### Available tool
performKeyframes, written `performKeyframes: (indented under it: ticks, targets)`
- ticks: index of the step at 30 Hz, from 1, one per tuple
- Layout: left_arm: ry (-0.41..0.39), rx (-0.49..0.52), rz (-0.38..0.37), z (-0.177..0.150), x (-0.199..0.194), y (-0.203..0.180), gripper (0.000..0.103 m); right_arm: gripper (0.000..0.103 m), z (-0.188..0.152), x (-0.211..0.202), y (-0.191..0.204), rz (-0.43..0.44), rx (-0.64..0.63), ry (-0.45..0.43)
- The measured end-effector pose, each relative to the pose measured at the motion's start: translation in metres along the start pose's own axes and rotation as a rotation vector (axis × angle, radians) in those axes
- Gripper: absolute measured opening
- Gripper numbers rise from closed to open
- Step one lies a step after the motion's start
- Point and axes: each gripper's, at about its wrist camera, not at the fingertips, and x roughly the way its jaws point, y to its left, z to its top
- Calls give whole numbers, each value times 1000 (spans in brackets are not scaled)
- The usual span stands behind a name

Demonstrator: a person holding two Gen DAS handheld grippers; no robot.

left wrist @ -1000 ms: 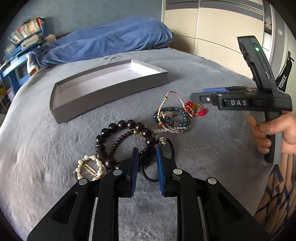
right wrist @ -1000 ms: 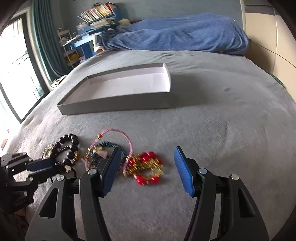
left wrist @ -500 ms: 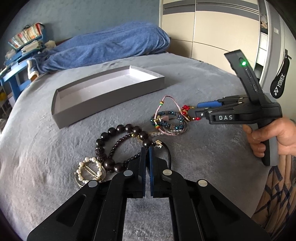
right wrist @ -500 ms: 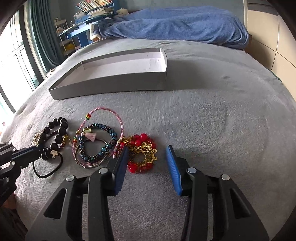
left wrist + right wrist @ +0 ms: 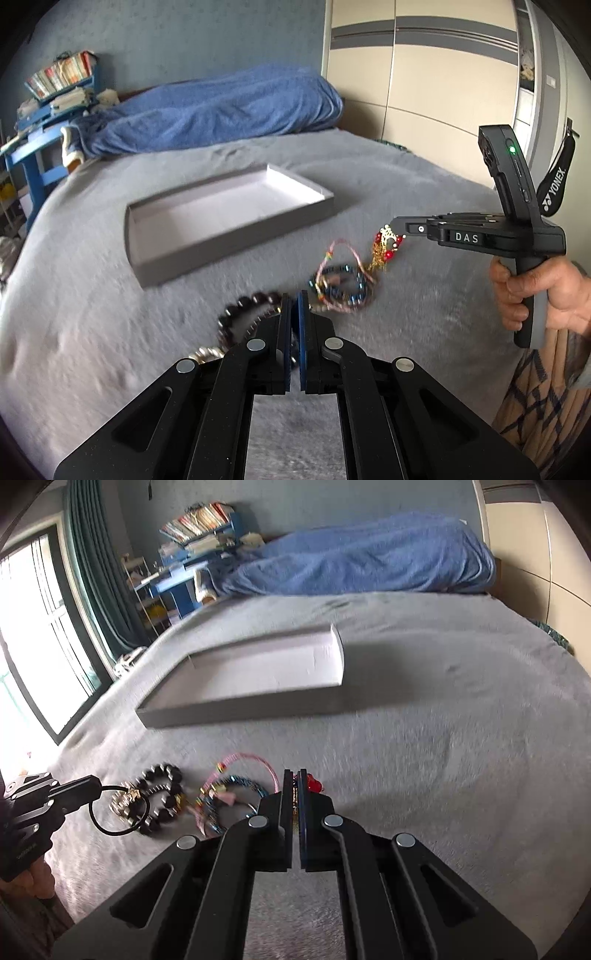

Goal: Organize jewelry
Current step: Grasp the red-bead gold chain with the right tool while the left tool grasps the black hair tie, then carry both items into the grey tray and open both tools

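On a grey fleece bedspread (image 5: 110, 332), the black left gripper with blue pads (image 5: 294, 299) has its jaws pressed together on a thin black cord loop carrying a small star charm (image 5: 120, 810), which hangs from its tips in the right wrist view. The black right gripper (image 5: 295, 775) is likewise clamped, its jaws closed on a red-bead and gold-chain bracelet (image 5: 384, 247) that dangles just above the bedspread in the left wrist view. Below it, at about 7 o'clock, lies a pink cord bracelet (image 5: 341, 258) looped over a dark blue-green beaded bracelet (image 5: 343, 288). A dark round-bead bracelet (image 5: 164, 797) rests just beside them at 9 o'clock. The shallow grey cardboard tray with a white interior (image 5: 236, 243) sits beyond the jewelry at 12 o'clock, apart from it.
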Motion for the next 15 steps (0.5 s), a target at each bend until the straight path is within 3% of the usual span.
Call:
performKeyframes:
  ticks: [7,15]
  targets:
    - [-35,8,36,29,-15,17,4,2,36,-22,14,10,-37,-79]
    - [-57,-4,70,66,-7,49,4,2,83,-24,22,15,-64,-133]
